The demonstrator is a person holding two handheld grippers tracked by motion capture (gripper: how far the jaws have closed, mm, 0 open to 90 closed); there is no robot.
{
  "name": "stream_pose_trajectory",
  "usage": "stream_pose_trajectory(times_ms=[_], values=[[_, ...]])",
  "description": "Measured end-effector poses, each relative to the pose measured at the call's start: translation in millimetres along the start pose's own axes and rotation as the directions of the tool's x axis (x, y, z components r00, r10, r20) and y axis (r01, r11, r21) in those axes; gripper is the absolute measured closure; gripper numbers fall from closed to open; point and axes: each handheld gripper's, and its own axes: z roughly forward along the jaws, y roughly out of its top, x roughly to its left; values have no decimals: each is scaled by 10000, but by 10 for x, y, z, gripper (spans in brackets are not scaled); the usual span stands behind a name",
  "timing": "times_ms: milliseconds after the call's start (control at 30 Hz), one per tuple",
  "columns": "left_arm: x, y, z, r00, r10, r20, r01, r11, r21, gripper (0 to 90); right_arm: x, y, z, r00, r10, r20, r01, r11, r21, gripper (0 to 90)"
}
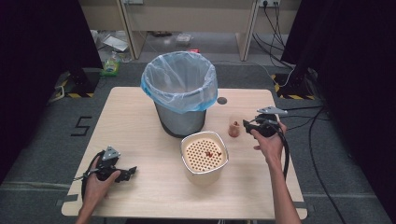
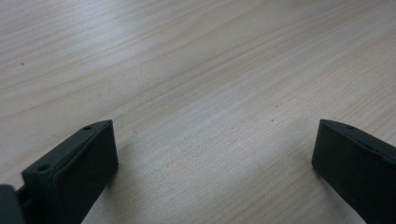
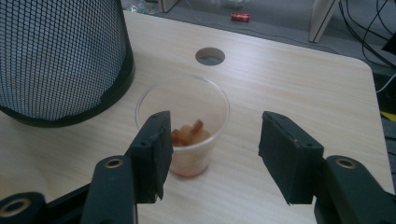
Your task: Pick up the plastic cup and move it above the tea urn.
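Observation:
A small clear plastic cup (image 3: 183,125) with reddish-orange food scraps stands upright on the table, right of the bin; it is seen as a small cup (image 1: 234,127) from above. My right gripper (image 3: 212,154) is open just short of it, jaws level with the cup's sides and apart from it; from above the right gripper (image 1: 248,125) sits beside the cup. My left gripper (image 1: 130,171) rests open low over bare wood at the table's front left, and its jaws (image 2: 210,158) hold nothing.
A black mesh waste bin (image 1: 180,93) lined with a blue bag stands mid-table, its mesh wall (image 3: 60,60) close to the cup. A cream container with a perforated insert (image 1: 204,155) holding a few red bits sits in front. A cable hole (image 3: 210,56) lies behind the cup.

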Motion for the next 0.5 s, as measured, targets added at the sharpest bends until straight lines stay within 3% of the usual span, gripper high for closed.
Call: stream_pose_trajectory(times_ms=[400,500], values=[[-1,0,-1,10000,2,-5,-2,10000,3,0,-15,141,396,9999,126,40,-129,9977,663,529],[-1,0,-1,10000,2,-5,-2,10000,3,0,-37,136,466,9994,341,53,-344,9968,727,556]])
